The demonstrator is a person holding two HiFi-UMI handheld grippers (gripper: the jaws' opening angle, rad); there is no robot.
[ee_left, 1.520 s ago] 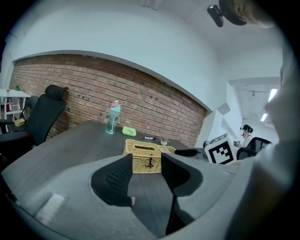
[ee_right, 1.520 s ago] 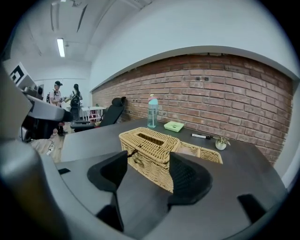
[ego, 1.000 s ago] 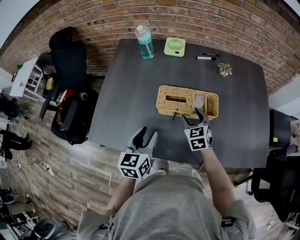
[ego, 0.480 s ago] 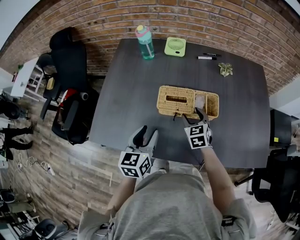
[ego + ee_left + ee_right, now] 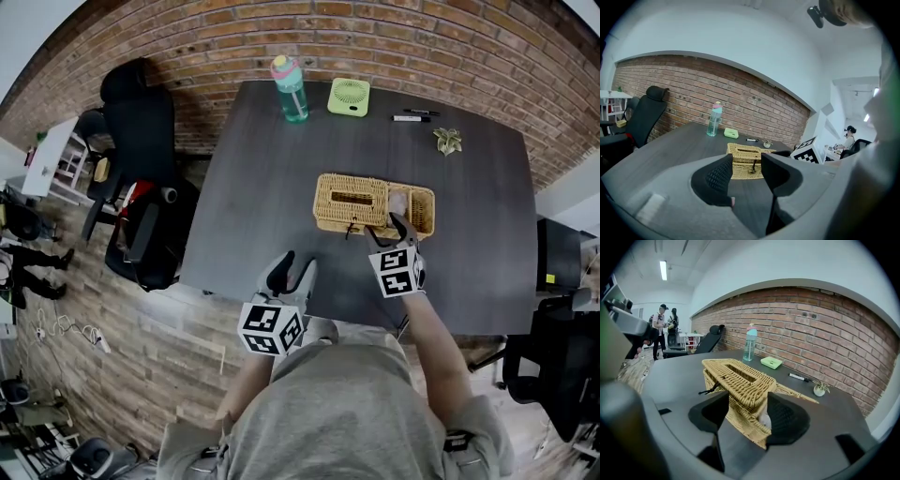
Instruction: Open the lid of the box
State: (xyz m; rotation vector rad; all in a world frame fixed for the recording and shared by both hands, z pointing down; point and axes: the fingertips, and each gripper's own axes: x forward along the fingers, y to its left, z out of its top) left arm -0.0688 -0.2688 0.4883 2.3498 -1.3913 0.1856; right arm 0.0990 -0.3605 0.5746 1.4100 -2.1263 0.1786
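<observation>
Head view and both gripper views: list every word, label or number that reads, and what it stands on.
No text can be read anywhere.
Marker cubes: black-and-white square patterns, no letters.
Bottle, green fan, pen: any print is too small to read.

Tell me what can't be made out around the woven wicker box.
Contents: in the head view the slotted lid covers most of the woven wicker box, and the pale thing in its open end is too small to name.
Grip: the right gripper is closing its jaws round the box's corner; in its view the wicker hides whether the pads touch.
</observation>
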